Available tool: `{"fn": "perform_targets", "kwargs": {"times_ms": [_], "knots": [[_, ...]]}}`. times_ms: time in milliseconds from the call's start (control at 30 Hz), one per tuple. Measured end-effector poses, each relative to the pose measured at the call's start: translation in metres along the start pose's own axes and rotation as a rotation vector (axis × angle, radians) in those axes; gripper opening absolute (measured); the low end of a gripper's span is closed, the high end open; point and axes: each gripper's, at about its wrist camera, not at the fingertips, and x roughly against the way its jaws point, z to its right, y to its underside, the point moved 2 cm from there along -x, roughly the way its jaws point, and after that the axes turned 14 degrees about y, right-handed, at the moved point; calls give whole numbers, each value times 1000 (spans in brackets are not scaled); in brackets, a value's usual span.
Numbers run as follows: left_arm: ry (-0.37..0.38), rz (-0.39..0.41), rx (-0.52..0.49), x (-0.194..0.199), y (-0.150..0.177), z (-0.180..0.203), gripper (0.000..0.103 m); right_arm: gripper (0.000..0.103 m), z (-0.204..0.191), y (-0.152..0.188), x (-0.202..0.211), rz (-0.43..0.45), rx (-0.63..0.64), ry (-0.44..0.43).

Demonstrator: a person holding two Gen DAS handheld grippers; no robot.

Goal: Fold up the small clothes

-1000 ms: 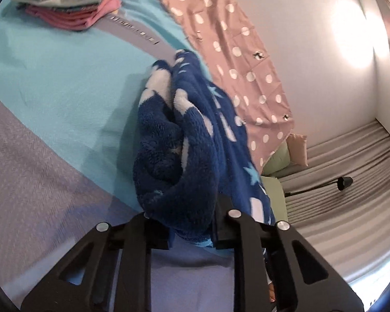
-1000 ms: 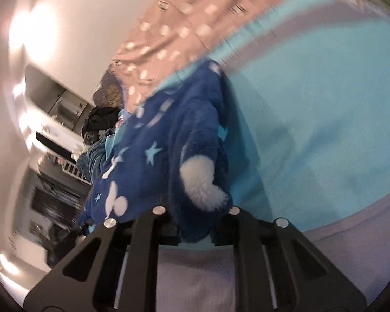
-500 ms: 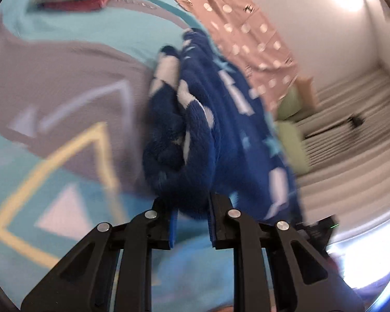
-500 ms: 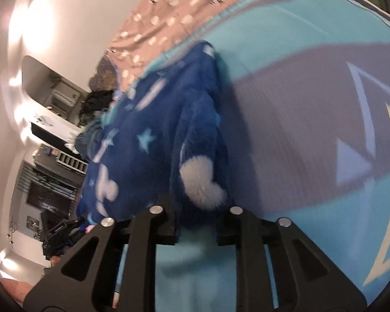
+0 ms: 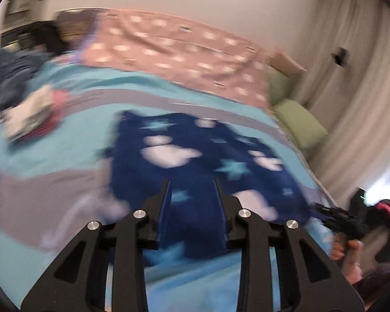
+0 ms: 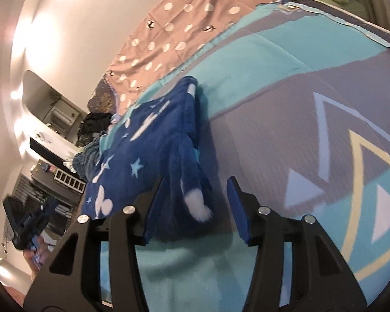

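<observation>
A fuzzy dark blue garment with white shapes and light blue stars (image 5: pixel 195 156) lies spread on the turquoise and grey bedspread (image 5: pixel 65 143). My left gripper (image 5: pixel 193 189) is open, its fingers straddling the garment's near edge; the view is blurred. In the right wrist view the same garment (image 6: pixel 148 140) lies flat, and my right gripper (image 6: pixel 195 192) is open with the garment's near corner between its fingers. The left gripper also shows at the far left of the right wrist view (image 6: pixel 26 221), and the right gripper at the far right of the left wrist view (image 5: pixel 345 221).
A stack of folded clothes (image 5: pixel 33 114) sits on the bedspread at the left. A pink polka-dot blanket (image 5: pixel 182 52) lies along the wall side. Green pillows (image 5: pixel 299 122) are at the bed's right end. Dark clothes (image 5: pixel 10 70) are piled at the far left.
Both grippers lowered the garment onto the bedspread and opened, letting it go. It now lies flat instead of hanging bunched. The left view swung toward the wall.
</observation>
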Motion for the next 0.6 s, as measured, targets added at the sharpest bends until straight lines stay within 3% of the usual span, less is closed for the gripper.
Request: {"fn": "perform_targets", "kwargs": {"times_ms": [200,300,400,533,600], "knots": [[212,-239,-168,-117,1,100,40,50,23,-20,11,39,35,23],[318,-390,-210,-167,25,144,40,47,36,-42,8,32,41,14],[366,-518,-300,-201,60,176,40,47,42,-72,-10,-13,61,-14],[391,-534,-374,-216,74,196,45,43,33,-97,-40,-91,132,-73],[382,-531,-393,-219,77,201,59,35,24,-105,-60,-160,163,-136]]}}
